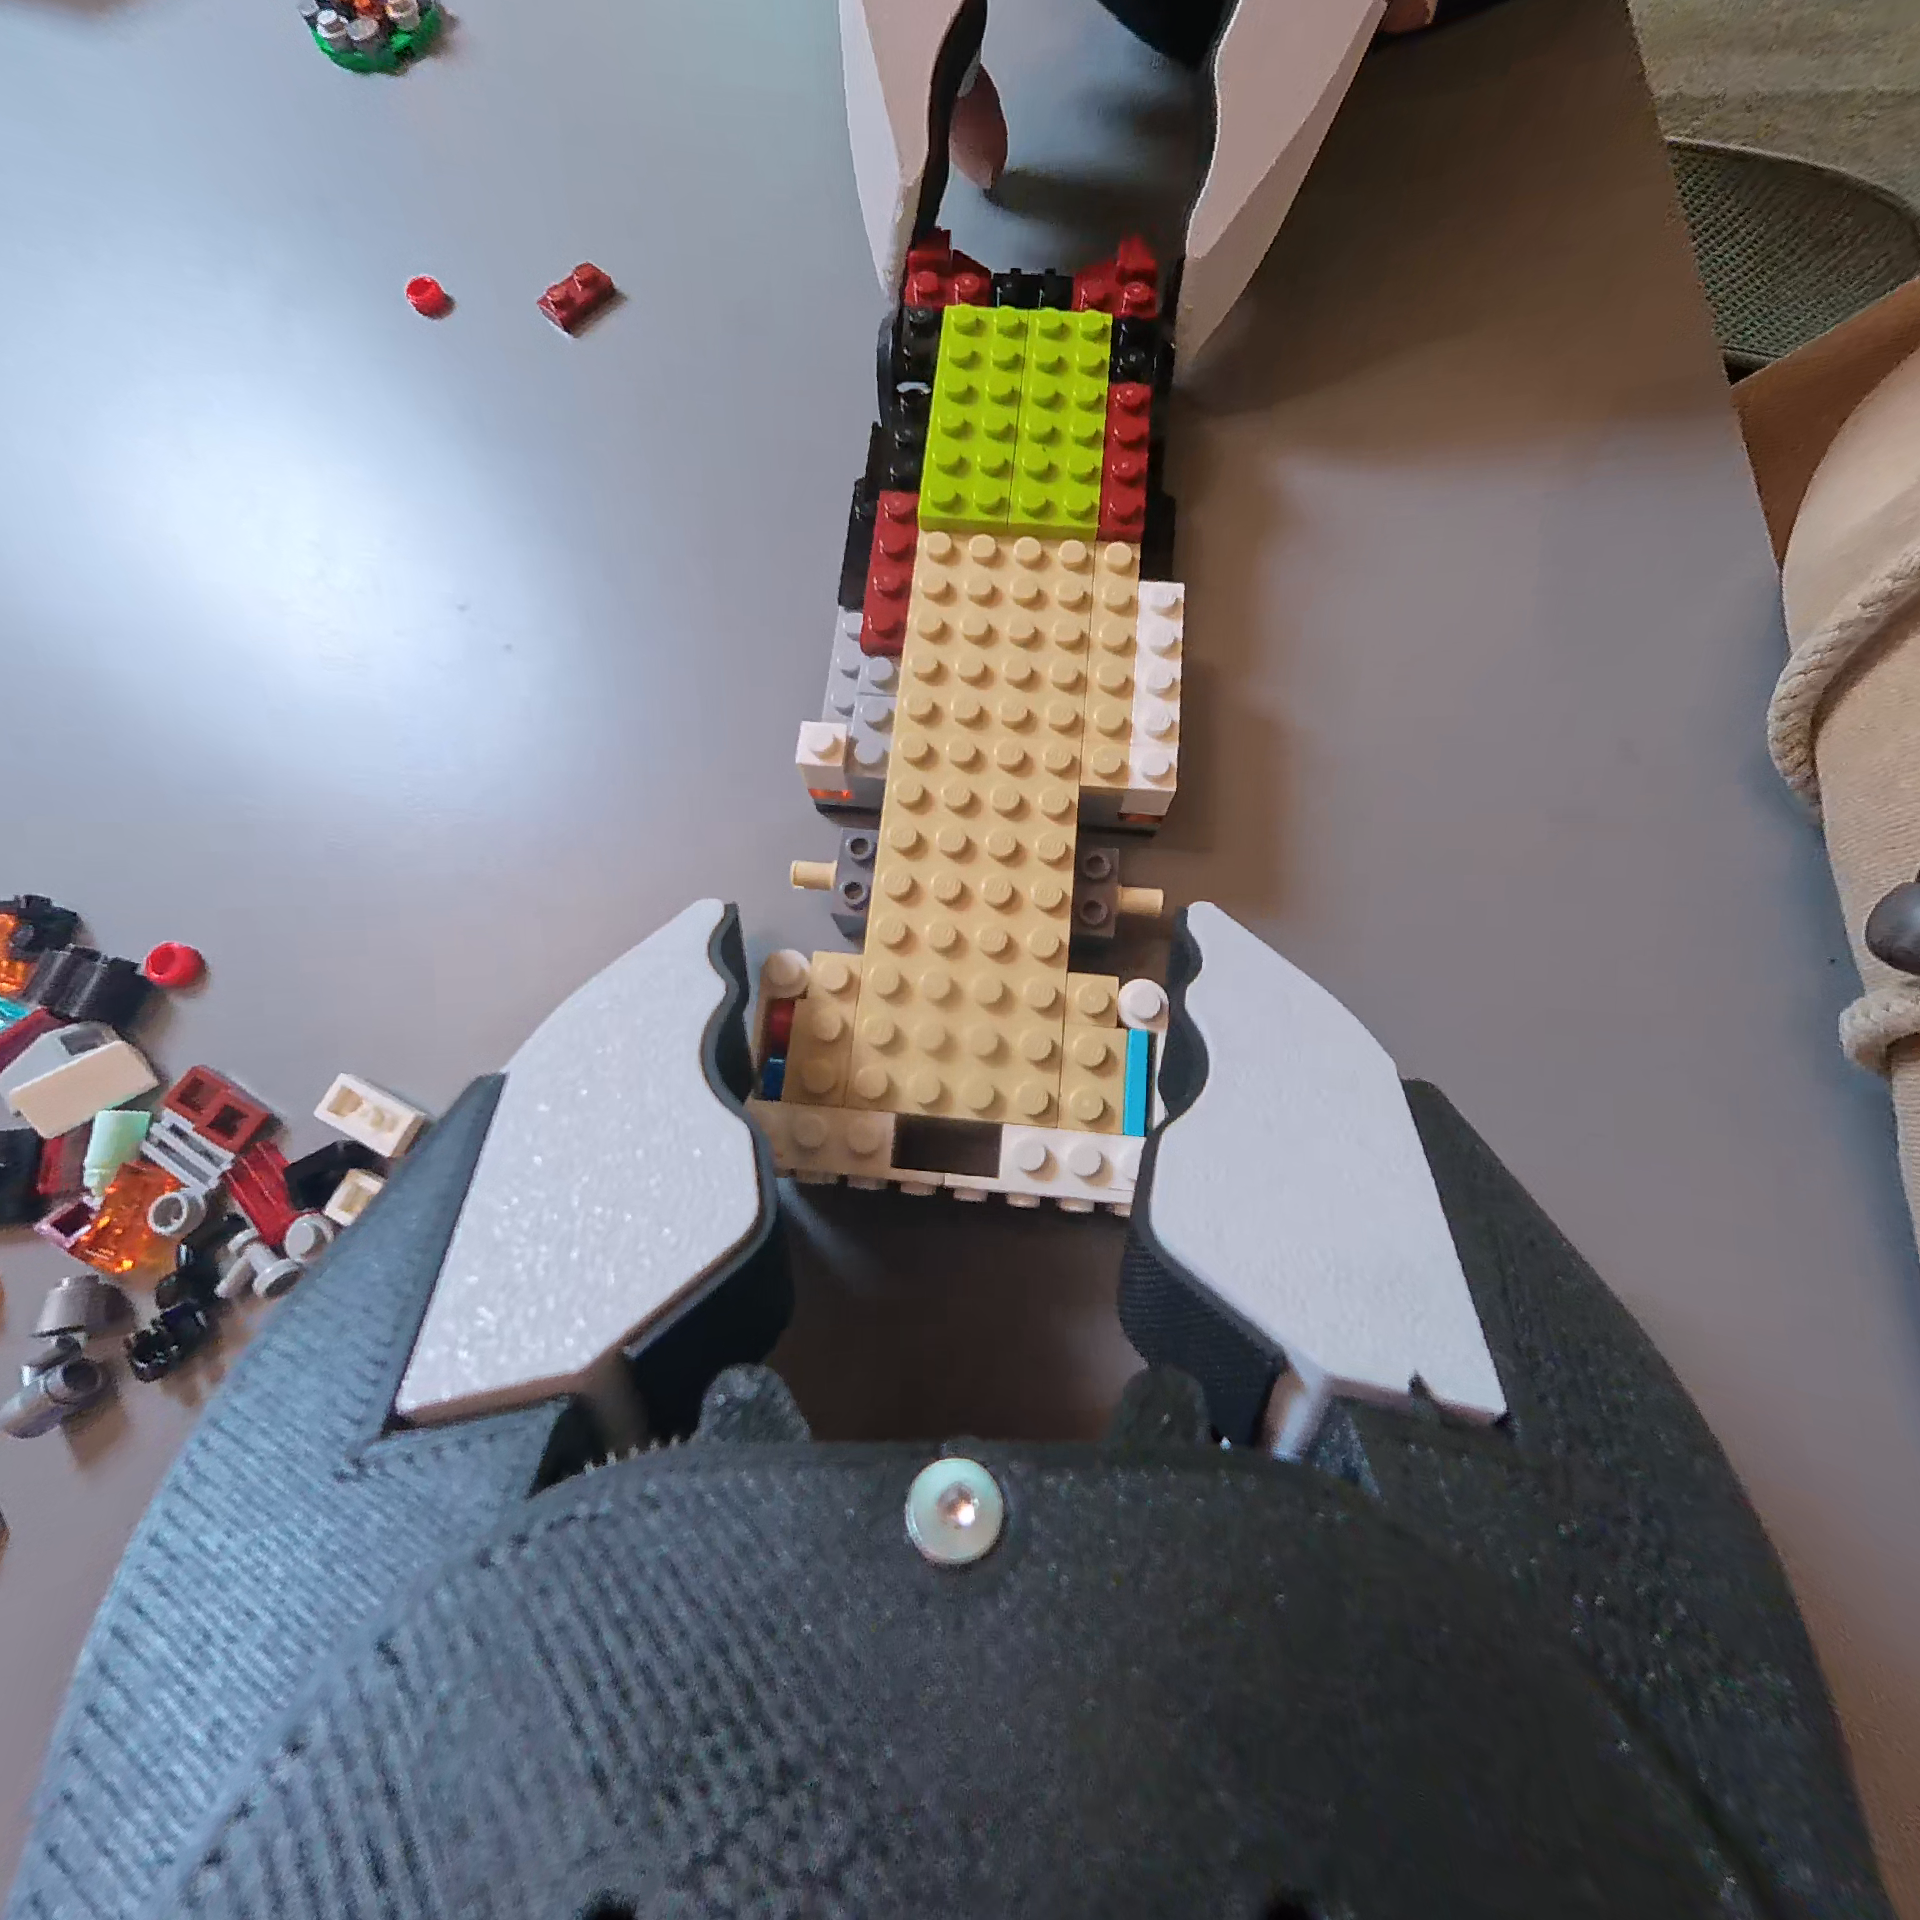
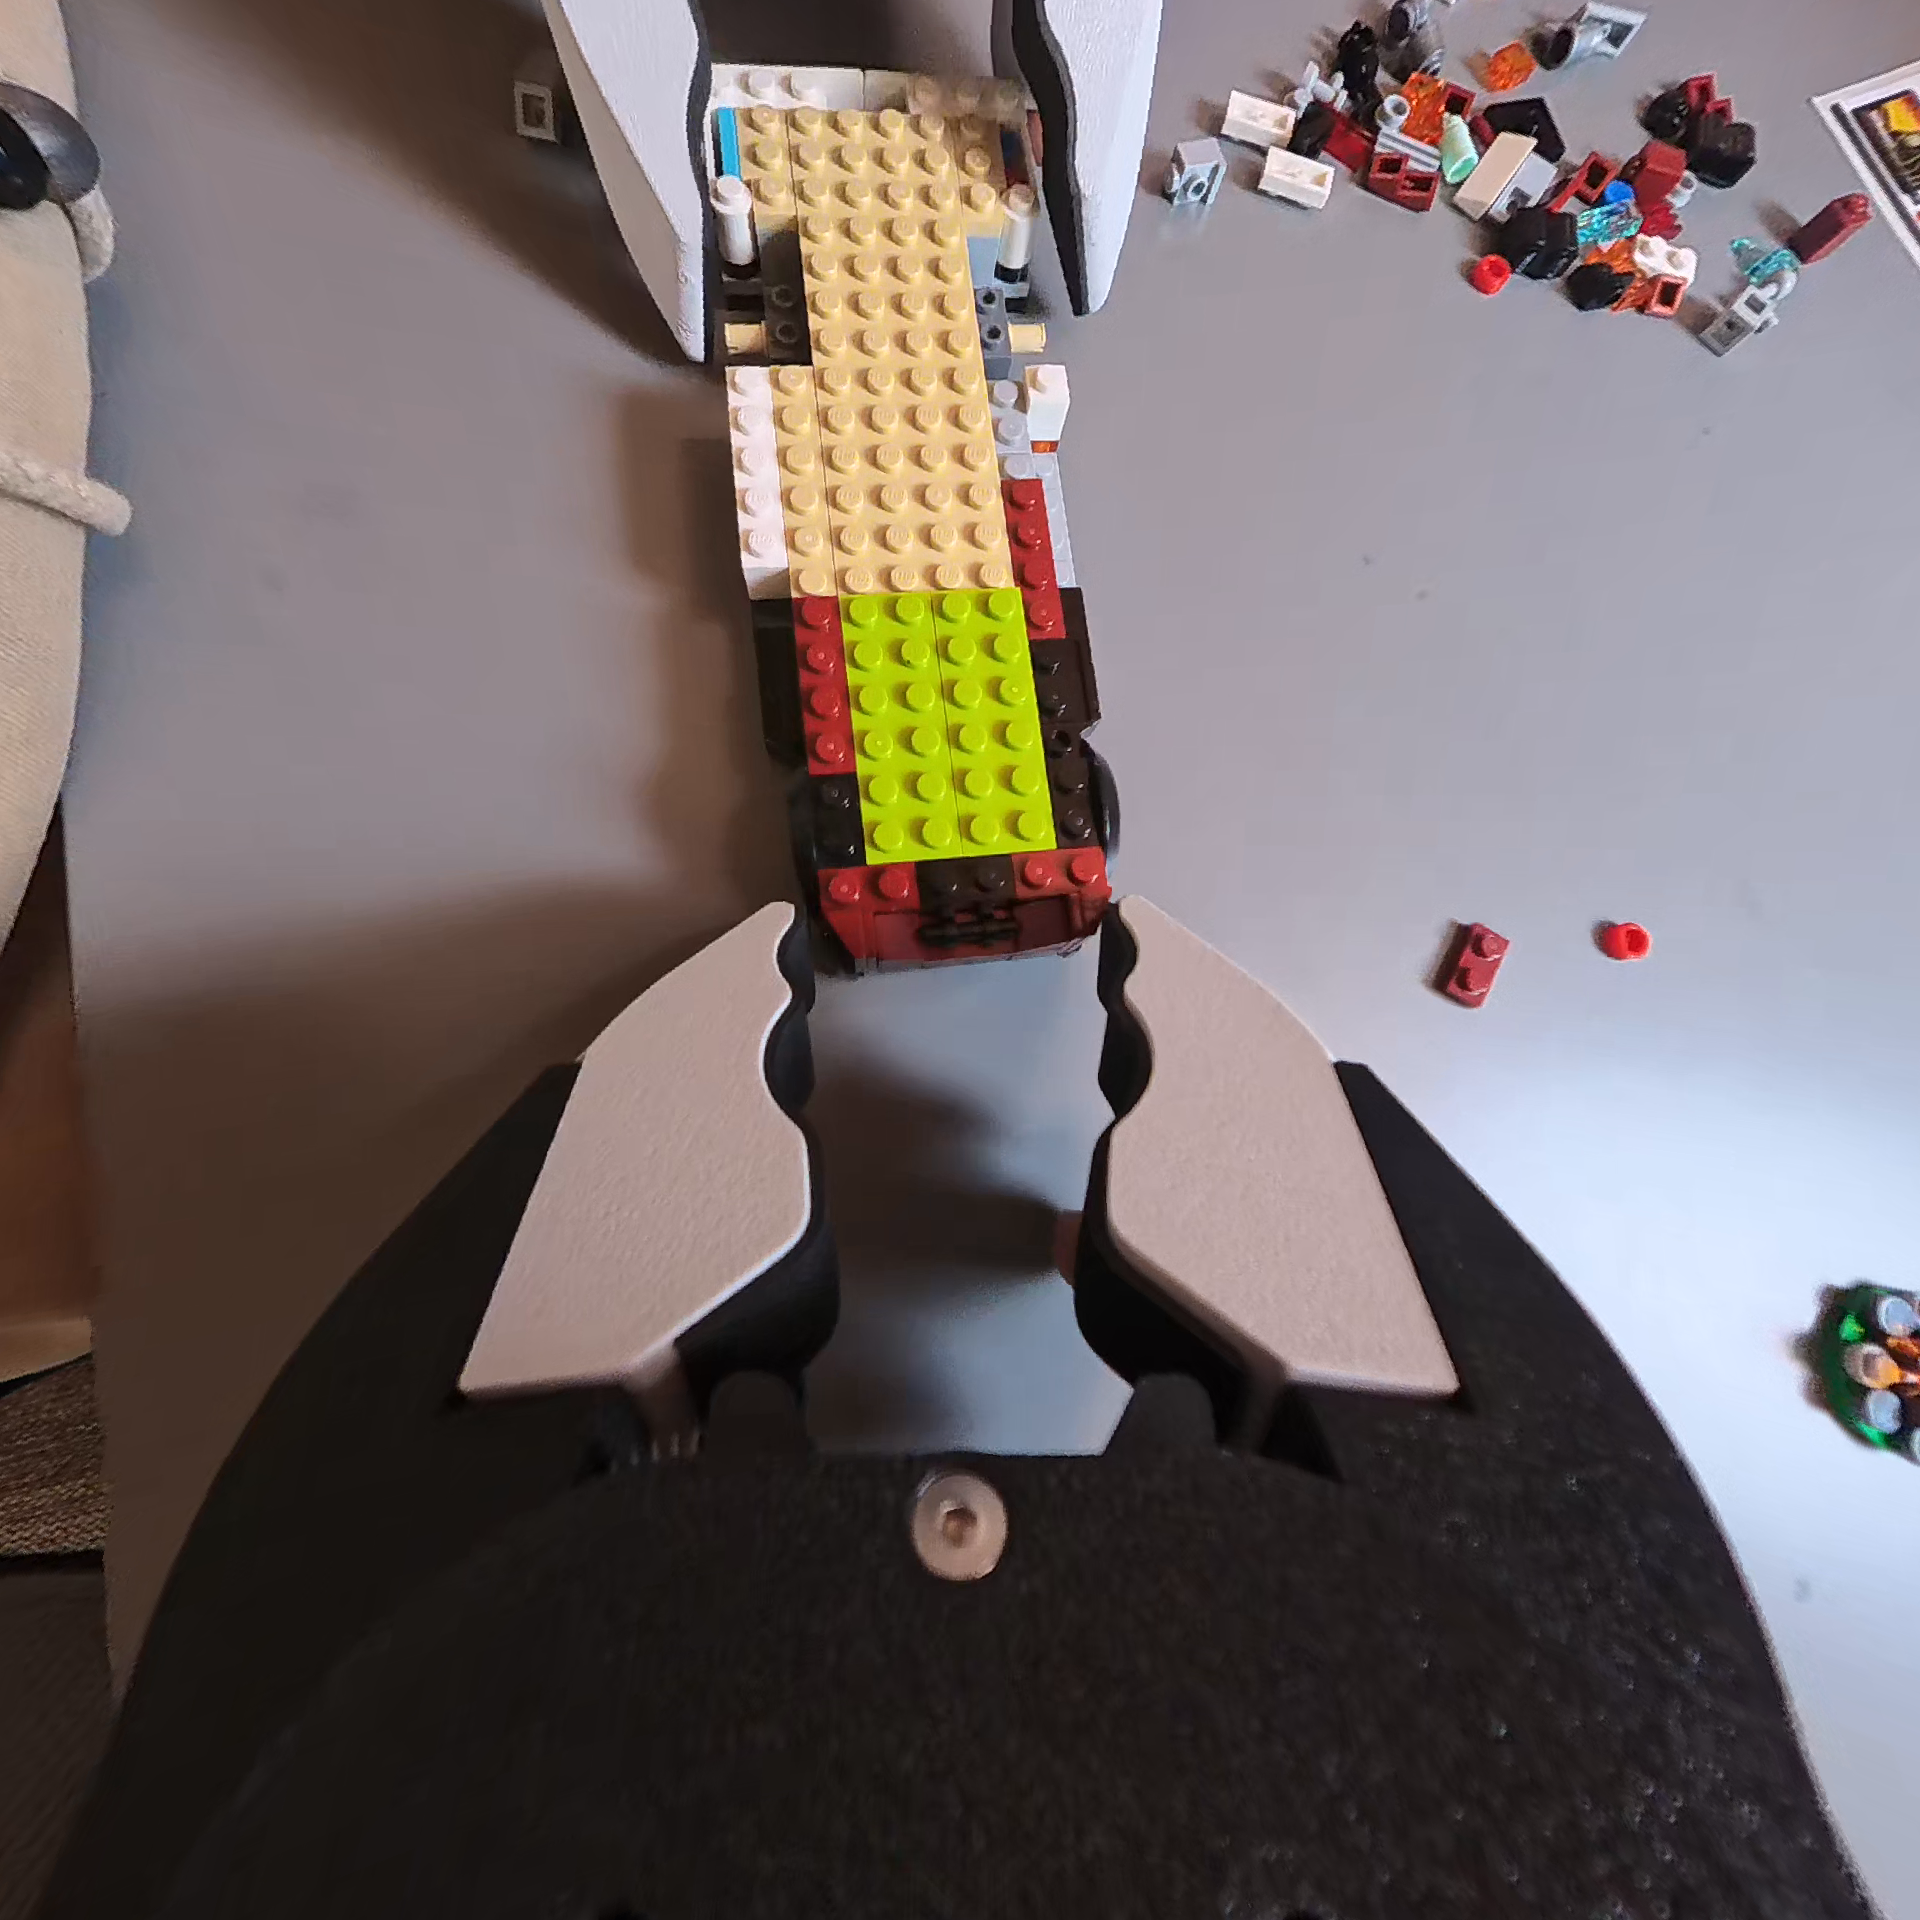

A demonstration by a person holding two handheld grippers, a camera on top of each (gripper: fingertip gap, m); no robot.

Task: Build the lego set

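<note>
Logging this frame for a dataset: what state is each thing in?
Brick model: upright on table, unfinished, studs bare.
Left gripper: clamped on the model's tan end.
Right gripper: tips at the model's red end, contact unclear.
Loose bricks: scattered.

You find no text, number or brand here that you can read. The studs on the tan plates of the brick model (image 1: 987,831) carry small embossed marks, but they are too fine for you to make out. At the right edge of the right wrist view, a printed sheet (image 2: 1886,156) lies on the grey table (image 2: 1351,644); only a corner of it shows, with dark and yellow blocks and no legible writing.
</note>
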